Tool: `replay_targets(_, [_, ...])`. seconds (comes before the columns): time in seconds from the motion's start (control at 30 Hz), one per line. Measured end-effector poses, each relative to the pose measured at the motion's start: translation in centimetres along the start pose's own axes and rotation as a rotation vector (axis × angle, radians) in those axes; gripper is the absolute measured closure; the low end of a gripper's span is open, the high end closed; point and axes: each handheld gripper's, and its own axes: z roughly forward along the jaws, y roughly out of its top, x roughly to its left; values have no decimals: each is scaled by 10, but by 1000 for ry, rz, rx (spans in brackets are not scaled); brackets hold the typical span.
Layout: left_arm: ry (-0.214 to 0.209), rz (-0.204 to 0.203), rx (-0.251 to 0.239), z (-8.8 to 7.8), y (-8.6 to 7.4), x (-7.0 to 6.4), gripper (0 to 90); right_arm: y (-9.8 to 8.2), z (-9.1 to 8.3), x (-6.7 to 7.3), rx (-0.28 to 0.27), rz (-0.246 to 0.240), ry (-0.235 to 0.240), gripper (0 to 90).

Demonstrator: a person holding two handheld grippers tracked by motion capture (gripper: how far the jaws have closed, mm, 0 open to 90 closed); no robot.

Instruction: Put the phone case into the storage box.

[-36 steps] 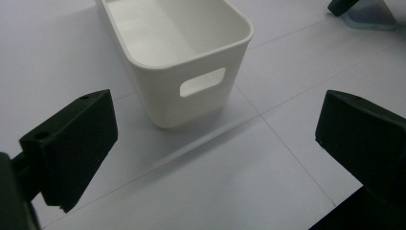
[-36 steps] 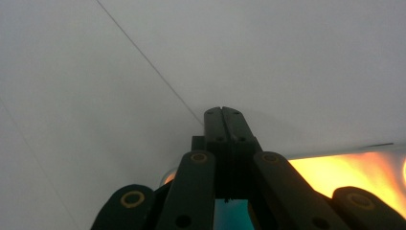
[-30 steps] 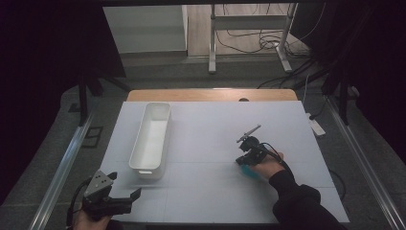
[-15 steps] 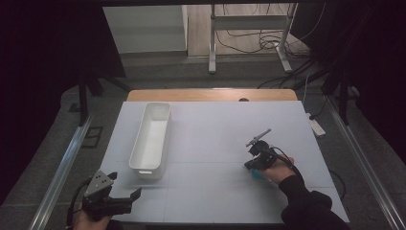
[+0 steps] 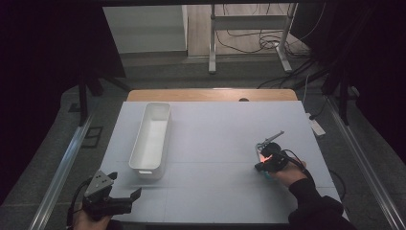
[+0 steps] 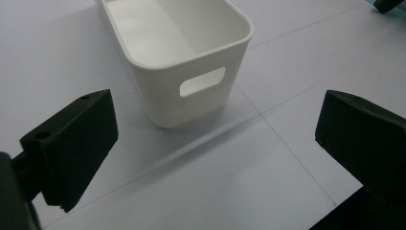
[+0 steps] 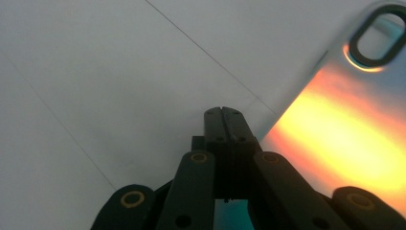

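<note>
The right gripper (image 5: 268, 163), jaws pressed fully together with nothing between them, rests on the pale grey table top (image 5: 215, 143) at the right. A glossy phone case with an oval camera cut-out (image 7: 344, 120) lies just beside its jaw tips. The left gripper (image 5: 112, 199), jaws spread wide and empty, sits at the near left edge, facing the long white plastic bin (image 5: 152, 136).

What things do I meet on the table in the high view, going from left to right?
Left tool → white bin → right tool, with a shiny phone case at its jaws.
</note>
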Motion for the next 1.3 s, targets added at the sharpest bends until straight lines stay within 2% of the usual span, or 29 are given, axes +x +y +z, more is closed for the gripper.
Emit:
replay_targets(0.33, [1,0,1,0,0,0,16,-12,-9,-16,-12,34,-34,891])
replay_targets(0.5, [1,-1,2,0,0,0,16,-15,-11,-21,-15,54,-36,891])
replay_targets(0.87, [2,-2,1,0,0,0,17,-13,-16,-17,-43,42,-40,879])
replay_targets(0.97, [2,-2,1,0,0,0,17,-11,-20,-15,-54,54,-48,842])
replay_targets(1.1, [1,-3,1,0,0,0,17,-9,-25,-12,-72,45,-69,777])
replay_targets(1.3, [2,-1,3,0,0,0,17,-8,-28,-11,-92,44,-92,632])
